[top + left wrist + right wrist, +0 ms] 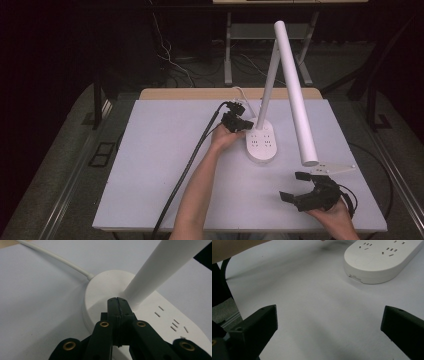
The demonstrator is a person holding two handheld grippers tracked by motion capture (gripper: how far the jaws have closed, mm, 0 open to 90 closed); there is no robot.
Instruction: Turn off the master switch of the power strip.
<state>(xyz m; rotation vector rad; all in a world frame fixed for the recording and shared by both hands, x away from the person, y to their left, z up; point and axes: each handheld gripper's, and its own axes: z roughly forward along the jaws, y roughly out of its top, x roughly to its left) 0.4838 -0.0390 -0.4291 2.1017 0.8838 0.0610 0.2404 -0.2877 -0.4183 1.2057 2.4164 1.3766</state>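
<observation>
Left gripper (239, 121) sits at the rear-left end of the white lamp base (262, 142), jaws pressed fully together with nothing between them; in the left gripper view the closed tip (117, 305) touches or nearly touches the base top right at the foot of the lamp stem (160, 270). Base's long axis runs away from the person, sockets on the near half. Power cord (57, 261) exits the far side. Right gripper (306, 189) hovers well apart, near the table's front right, jaws spread wide, empty. Left hand is clearly nearer; likely pressing a switch there.

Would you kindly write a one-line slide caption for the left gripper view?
Left gripper, jaws shut, tips at the foot of the white lamp stem on its socketed base.
</observation>
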